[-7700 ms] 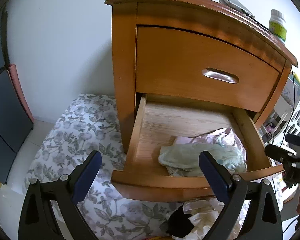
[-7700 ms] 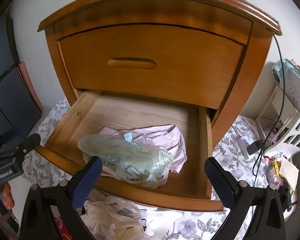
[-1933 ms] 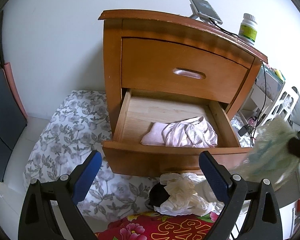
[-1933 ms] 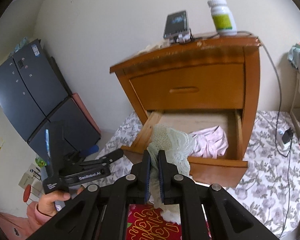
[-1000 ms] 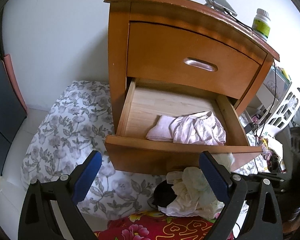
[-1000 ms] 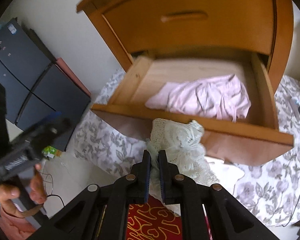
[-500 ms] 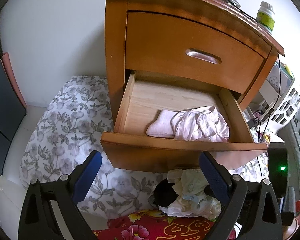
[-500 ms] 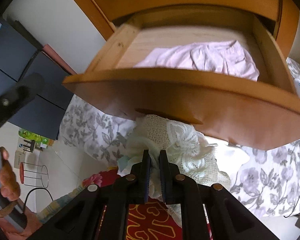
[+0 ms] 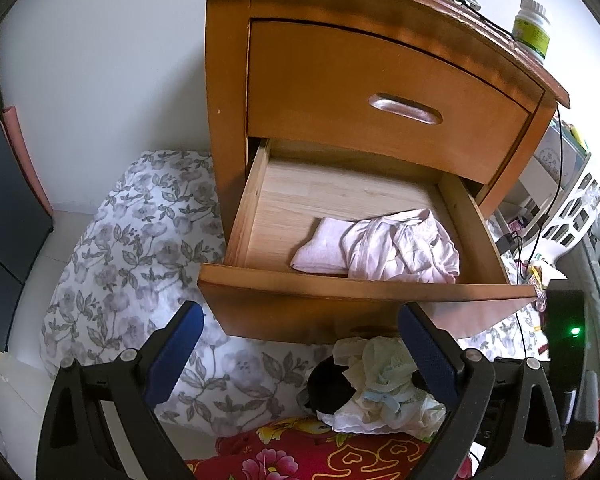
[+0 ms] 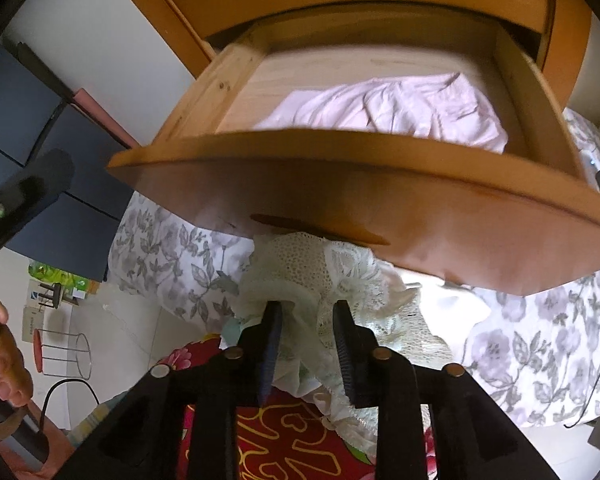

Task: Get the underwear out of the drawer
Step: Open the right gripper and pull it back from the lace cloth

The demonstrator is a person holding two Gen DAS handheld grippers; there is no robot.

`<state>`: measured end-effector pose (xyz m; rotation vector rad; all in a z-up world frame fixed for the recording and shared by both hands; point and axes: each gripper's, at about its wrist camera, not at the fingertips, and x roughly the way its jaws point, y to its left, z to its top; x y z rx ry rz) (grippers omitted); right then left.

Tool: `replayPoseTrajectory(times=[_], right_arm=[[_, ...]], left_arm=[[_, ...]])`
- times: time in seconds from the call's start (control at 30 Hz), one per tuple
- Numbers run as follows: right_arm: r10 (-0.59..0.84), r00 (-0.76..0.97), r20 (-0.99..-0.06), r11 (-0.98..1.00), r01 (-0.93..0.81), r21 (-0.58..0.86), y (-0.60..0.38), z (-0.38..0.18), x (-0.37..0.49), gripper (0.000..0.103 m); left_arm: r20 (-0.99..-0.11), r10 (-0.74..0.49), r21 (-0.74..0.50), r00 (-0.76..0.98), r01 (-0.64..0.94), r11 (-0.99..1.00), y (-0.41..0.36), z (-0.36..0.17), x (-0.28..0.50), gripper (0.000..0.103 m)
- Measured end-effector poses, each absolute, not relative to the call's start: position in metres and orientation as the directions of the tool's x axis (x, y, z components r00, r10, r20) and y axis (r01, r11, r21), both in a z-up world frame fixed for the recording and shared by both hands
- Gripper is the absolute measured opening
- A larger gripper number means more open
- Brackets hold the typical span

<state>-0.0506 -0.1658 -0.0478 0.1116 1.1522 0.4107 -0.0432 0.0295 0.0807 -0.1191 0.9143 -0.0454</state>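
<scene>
Right now the open drawer [image 10: 380, 184] juts out above and ahead of the right gripper [image 10: 306, 316], with pink underwear [image 10: 400, 112] lying inside it, and the green lace underwear [image 10: 316, 268] sits on the pile below the drawer front. To finish the drop cleanly, I would back the right gripper straight away so the lace does not snag. Its jaws stand partly apart, the lace loose between them, released; the left gripper [image 9: 300, 344] hangs wide open, holding nothing.
</scene>
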Motion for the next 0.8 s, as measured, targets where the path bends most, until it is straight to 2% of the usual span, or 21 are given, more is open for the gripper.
replayPoseTrajectory(times=[0.13, 0.2, 0.27, 0.3, 0.37, 0.5, 0.57, 0.8], right_arm=[[0.369, 0.384, -0.847, 0.923, -0.257, 0.285, -0.172, -0.027, -0.058, 0.03], [0.358, 0.417, -0.835, 0.928, -0.255, 0.271, -0.176, -0.014, -0.062, 0.038], [0.335, 0.462, -0.821, 0.938, -0.244, 0.245, -0.181, 0.0, -0.067, 0.05], [0.321, 0.485, -0.814, 0.944, -0.236, 0.231, -0.183, 0.007, -0.069, 0.051], [0.293, 0.525, -0.799, 0.955, -0.209, 0.212, -0.192, 0.02, -0.071, 0.062], [0.236, 0.569, -0.788, 0.972, -0.152, 0.181, -0.205, 0.031, -0.072, 0.072], [0.219, 0.582, -0.783, 0.976, -0.128, 0.178, -0.212, 0.035, -0.074, 0.082], [0.195, 0.599, -0.777, 0.979, -0.067, 0.194, -0.232, 0.037, -0.074, 0.096]], left_arm=[[-0.779, -0.09, -0.12, 0.62, -0.007, 0.993, 0.028, 0.087, -0.045, 0.098], [-0.774, -0.09, -0.12, 0.626, -0.006, 0.993, 0.028, 0.09, -0.046, 0.098], [-0.771, -0.091, -0.119, 0.631, -0.003, 0.993, 0.027, 0.092, -0.048, 0.098], [-0.77, -0.091, -0.119, 0.632, -0.002, 0.993, 0.027, 0.093, -0.048, 0.098], [-0.771, -0.09, -0.116, 0.631, 0.0, 0.993, 0.026, 0.093, -0.048, 0.098], [-0.776, -0.087, -0.11, 0.625, 0.002, 0.994, 0.024, 0.093, -0.048, 0.098], [-0.779, -0.086, -0.107, 0.621, 0.003, 0.994, 0.024, 0.092, -0.047, 0.098], [-0.792, -0.077, -0.089, 0.605, 0.01, 0.996, 0.021, 0.09, -0.046, 0.098]])
